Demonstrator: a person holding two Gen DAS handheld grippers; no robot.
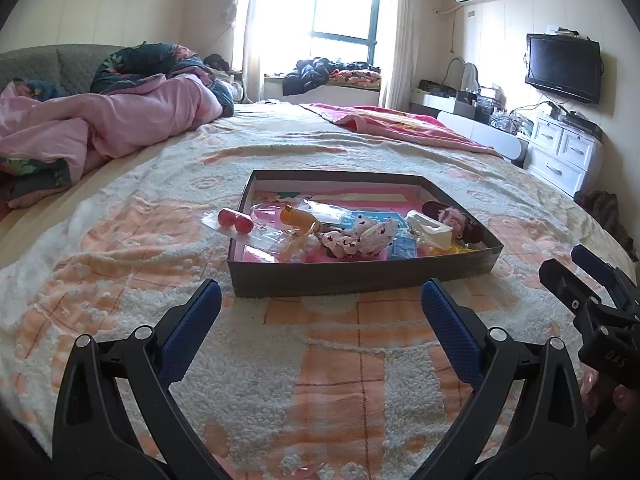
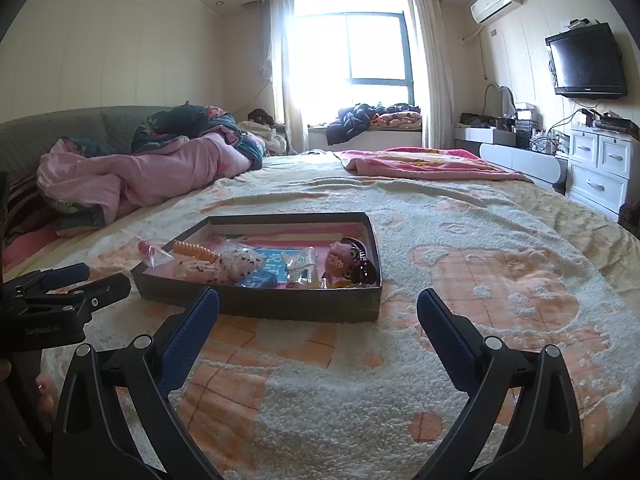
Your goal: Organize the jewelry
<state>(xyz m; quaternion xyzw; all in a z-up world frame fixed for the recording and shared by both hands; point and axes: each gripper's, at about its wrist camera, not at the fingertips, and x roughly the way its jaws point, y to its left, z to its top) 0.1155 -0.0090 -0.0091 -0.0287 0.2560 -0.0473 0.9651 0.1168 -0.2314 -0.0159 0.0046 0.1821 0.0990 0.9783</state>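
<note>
A shallow dark cardboard box [image 1: 360, 276] lies on the bed, also seen in the right wrist view [image 2: 296, 306]. It holds hair accessories and trinkets: a floral scrunchie [image 1: 362, 236], an orange spiral tie [image 1: 296, 216], a pink furry clip [image 1: 450, 216], clear packets. A packet with red beads [image 1: 236, 219] hangs over its left wall. My left gripper [image 1: 320, 300] is open and empty just before the box. My right gripper [image 2: 318, 312] is open and empty before the box's right front corner.
The bed has a cream and orange fleece blanket [image 1: 320, 380]. A pink duvet [image 1: 120, 128] is heaped at the far left, a pink blanket [image 1: 400, 124] at the far right. White drawers [image 1: 560, 152] and a wall television [image 1: 564, 68] stand right.
</note>
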